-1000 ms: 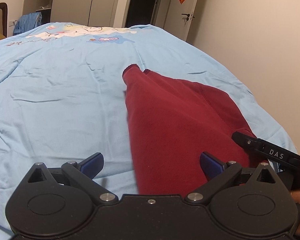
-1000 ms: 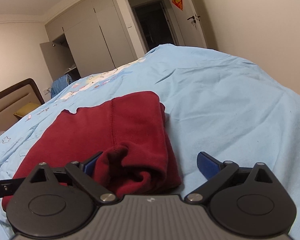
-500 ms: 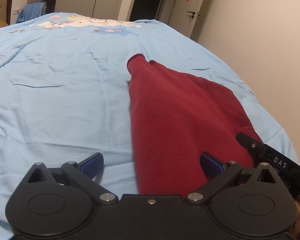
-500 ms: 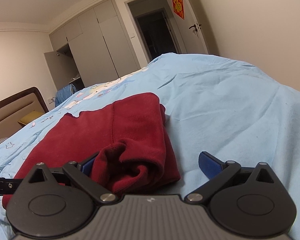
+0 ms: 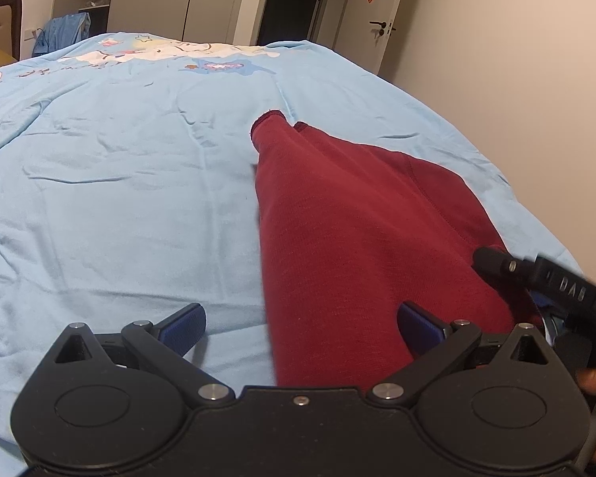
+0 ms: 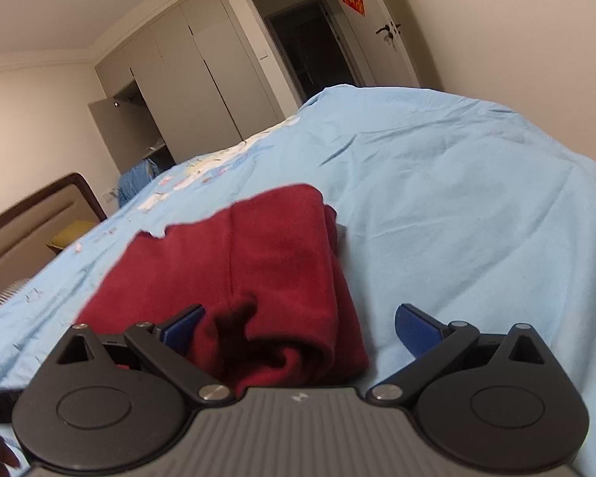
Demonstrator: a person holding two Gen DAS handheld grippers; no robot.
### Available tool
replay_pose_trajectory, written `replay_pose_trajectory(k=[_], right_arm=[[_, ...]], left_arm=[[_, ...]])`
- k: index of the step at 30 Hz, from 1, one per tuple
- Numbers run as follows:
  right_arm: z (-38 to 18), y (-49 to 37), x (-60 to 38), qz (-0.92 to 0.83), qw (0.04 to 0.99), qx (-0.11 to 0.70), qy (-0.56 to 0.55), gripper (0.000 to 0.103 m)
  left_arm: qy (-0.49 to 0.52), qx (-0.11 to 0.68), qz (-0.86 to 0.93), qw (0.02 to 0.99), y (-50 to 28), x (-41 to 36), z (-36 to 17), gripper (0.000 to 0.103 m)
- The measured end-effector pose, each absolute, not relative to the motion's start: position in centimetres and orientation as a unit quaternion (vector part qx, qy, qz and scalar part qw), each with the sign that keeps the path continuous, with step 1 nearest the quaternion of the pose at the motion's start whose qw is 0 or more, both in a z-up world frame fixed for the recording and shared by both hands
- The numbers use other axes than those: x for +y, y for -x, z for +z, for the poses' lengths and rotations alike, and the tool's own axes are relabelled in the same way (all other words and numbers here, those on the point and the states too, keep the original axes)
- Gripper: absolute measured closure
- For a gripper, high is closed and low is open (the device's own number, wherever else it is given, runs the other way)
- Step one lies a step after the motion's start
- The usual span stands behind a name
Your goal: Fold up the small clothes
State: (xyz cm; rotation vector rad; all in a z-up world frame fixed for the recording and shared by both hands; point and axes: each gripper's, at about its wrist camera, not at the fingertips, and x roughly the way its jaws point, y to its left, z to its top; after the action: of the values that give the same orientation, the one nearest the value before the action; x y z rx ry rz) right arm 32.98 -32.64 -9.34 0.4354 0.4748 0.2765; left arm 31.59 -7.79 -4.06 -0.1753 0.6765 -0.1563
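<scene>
Garment [image 5: 349, 230], dark red, lying folded lengthwise on the light blue bed cover [image 5: 119, 198] in the left wrist view, narrow end pointing away toward the doorway [image 5: 294, 0]. Left claw [image 5: 300, 324] spread wide, blue pads [image 5: 182, 324] clear of the cloth on one side and over the near red edge on the other, gripping nothing. Other tool's black body [image 5: 552, 282] reaching in from the right over the garment's near corner.

Right wrist view: same red garment [image 6: 266, 270] bunched at its near end, thick fold lying between the fingers. Right claw [image 6: 298, 328] wide apart, left pad [image 6: 182, 328] just beside or touching the fabric, right pad over bare bed cover [image 6: 476, 218]. Wardrobe [image 6: 178, 91] and headboard [image 6: 31, 218] beyond.
</scene>
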Motion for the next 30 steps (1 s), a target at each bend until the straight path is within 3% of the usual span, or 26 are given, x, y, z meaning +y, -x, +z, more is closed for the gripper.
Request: replay_pose_trajectory(k=[10,15,25,30], right_arm=[[-9.7,-38.8,-33.6,0.191,0.915,0.254,-0.247,0.001],[-10.7,-37.7,-32.9,0.187,0.932,0.225,-0.215,0.007],[-11.0,-36.7,-32.5,0.203,0.938,0.195,-0.204,0.052],[-11.4,-36.7,-33.3,0.206,0.93,0.195,-0.233,0.054]], left_arm=[[0.091,0.334,-0.08,0.935,-31.8,-7.7,-4.5,0.001],[0.093,0.337,-0.091,0.933,-32.1,-7.4,-4.5,0.001],[0.094,0.336,-0.122,0.929,-32.3,-6.4,-3.7,0.001],[0.127,0.319,-0.113,0.932,-33.4,-5.0,-2.7,0.001]])
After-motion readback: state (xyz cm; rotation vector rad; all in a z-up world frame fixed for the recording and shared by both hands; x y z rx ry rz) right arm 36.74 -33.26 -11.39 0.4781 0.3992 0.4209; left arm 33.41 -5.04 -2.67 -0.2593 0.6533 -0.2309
